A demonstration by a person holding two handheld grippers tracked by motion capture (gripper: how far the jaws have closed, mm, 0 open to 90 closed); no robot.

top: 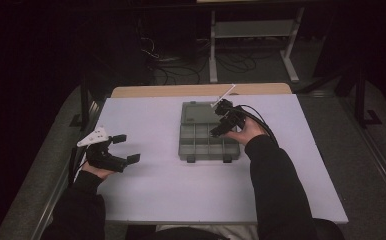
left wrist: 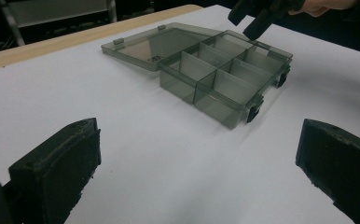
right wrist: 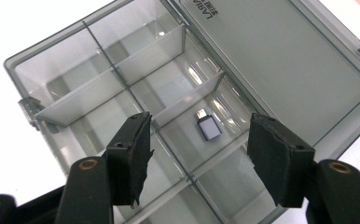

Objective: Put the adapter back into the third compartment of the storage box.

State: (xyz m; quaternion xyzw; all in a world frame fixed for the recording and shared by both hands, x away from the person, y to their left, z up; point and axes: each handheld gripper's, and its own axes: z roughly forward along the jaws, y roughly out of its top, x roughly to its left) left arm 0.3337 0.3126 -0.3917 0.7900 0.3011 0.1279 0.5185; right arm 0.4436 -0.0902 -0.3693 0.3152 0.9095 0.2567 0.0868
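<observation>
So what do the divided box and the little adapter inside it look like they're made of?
Divided box: smoky translucent plastic, glossy; the table shows through its walls and glare streaks the dividers. Adapter: looks like a matte grey metal shell with a shiny plug end, though coated plastic is possible.

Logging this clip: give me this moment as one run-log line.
box: open, lid flat | adapter: lying in one compartment | right gripper: open above adapter | left gripper: open, apart from box

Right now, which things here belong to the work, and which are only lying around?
In the work:
- open organizer box
- small adapter lying in one compartment
- right gripper, open above the box

Only around:
- left gripper, open, idle over the white table
- floor cables
</observation>
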